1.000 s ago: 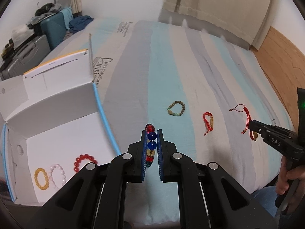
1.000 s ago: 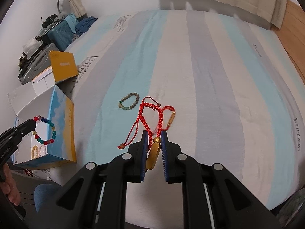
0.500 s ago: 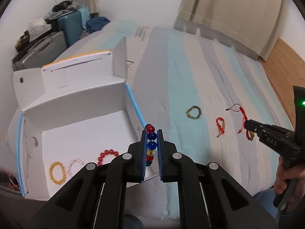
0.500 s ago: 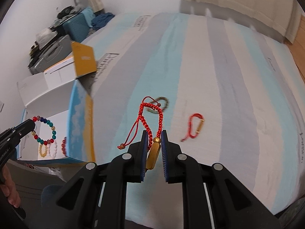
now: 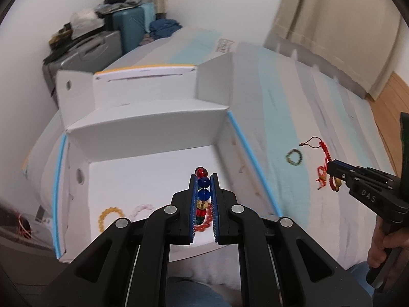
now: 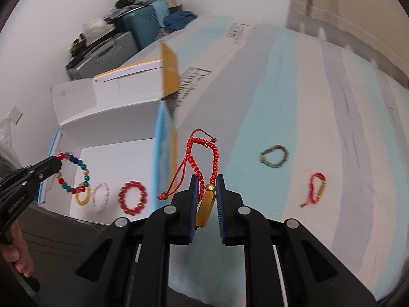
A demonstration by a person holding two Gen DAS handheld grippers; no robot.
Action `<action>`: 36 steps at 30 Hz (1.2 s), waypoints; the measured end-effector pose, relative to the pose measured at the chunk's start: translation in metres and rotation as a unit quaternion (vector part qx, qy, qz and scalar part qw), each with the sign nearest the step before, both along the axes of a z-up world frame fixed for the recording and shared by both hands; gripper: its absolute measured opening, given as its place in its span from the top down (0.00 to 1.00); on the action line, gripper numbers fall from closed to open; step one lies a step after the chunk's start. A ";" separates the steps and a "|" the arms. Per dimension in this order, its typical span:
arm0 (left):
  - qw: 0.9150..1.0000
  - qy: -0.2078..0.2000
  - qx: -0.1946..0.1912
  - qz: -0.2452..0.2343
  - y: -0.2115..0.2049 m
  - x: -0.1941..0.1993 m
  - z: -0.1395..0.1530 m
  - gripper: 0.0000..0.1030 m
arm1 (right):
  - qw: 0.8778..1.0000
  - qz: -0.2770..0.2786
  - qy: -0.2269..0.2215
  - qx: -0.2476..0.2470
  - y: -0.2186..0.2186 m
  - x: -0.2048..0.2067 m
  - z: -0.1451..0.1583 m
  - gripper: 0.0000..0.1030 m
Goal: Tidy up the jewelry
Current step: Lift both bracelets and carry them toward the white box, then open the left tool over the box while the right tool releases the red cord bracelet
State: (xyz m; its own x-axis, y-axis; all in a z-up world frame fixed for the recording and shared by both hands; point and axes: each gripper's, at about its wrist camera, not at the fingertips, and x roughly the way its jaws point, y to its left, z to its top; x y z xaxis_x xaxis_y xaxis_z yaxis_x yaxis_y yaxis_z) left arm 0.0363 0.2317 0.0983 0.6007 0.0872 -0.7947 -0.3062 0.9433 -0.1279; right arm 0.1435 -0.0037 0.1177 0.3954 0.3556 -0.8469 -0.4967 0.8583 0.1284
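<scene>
A striped bedsheet in pale blue, grey and white (image 6: pixel 294 107) covers the bed, and on its left side sits an open white cardboard box with blue edging (image 5: pixel 153 133). On the box floor lie a dark red bead bracelet (image 6: pixel 133 197), a pale pink bead bracelet (image 6: pixel 100 197) and an amber bead bracelet (image 6: pixel 82 197).

The left gripper (image 5: pixel 203 179) hangs over the box, its fingers pinched on a multicoloured glass-bead bracelet (image 5: pixel 202 192). The right gripper (image 6: pixel 206 179) hovers over the sheet beside the box's right wall, fingers clamped on the gold tube of a red braided cord bracelet (image 6: pixel 204 153).

Out on the sheet rest a green-brown bead bracelet (image 6: pixel 273 156) and a small red cord bracelet with a gold charm (image 6: pixel 315 188).

The step in hand looks like delivery into the box. Next, the left gripper should probably lower and spread its fingers to drop the beads on bare floor; the right must first cross the wall.
</scene>
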 end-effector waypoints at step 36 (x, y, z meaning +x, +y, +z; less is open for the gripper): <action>0.993 0.078 -0.033 0.080 0.111 -0.026 -0.105 0.91 | 0.989 0.108 0.073 -0.074 0.145 -0.036 -0.102 0.84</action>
State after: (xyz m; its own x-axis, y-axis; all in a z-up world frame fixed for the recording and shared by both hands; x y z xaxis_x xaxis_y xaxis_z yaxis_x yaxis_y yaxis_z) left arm 0.0103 0.3424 -0.0072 0.4531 0.1166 -0.8838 -0.4731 0.8717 -0.1276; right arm 0.1079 0.1413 0.0159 0.1933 0.2857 -0.9386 -0.6556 0.7493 0.0931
